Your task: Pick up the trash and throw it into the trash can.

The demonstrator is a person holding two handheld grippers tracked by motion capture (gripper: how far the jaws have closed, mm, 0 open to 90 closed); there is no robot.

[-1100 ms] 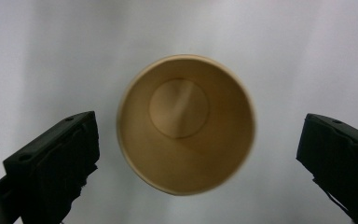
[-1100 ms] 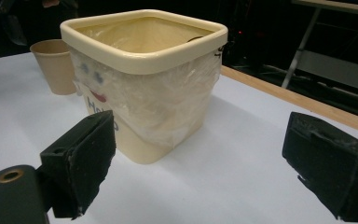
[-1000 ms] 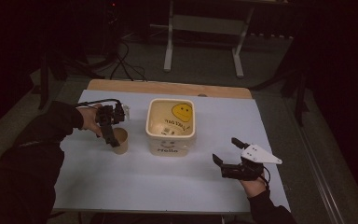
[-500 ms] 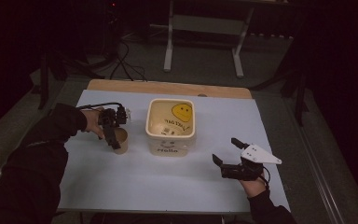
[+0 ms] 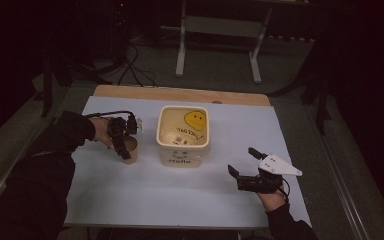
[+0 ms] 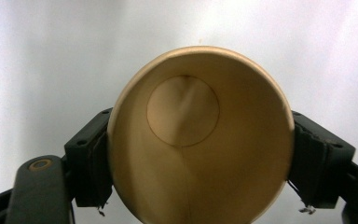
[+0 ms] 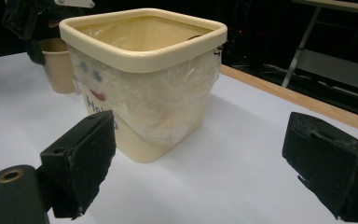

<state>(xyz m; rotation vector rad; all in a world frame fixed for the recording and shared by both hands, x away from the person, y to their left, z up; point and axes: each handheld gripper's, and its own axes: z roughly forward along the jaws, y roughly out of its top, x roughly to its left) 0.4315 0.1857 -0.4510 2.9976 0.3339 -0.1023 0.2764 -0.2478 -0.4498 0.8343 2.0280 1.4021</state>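
Left gripper view shows my left tool [image 6: 198, 154] has just been closing, jaws now clamped on the paper cup [image 6: 200, 135], which stands on the tabletop [image 5: 130, 200] left of the cream bin [image 5: 183, 136]. My right tool [image 5: 246, 165] rests apart, jaws wide.

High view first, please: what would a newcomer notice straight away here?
Probably the cream bin with a smiley face, mid-table. Left of it, the left gripper has just been closing and now clamps a paper cup. The right gripper hovers open near the table's right front.
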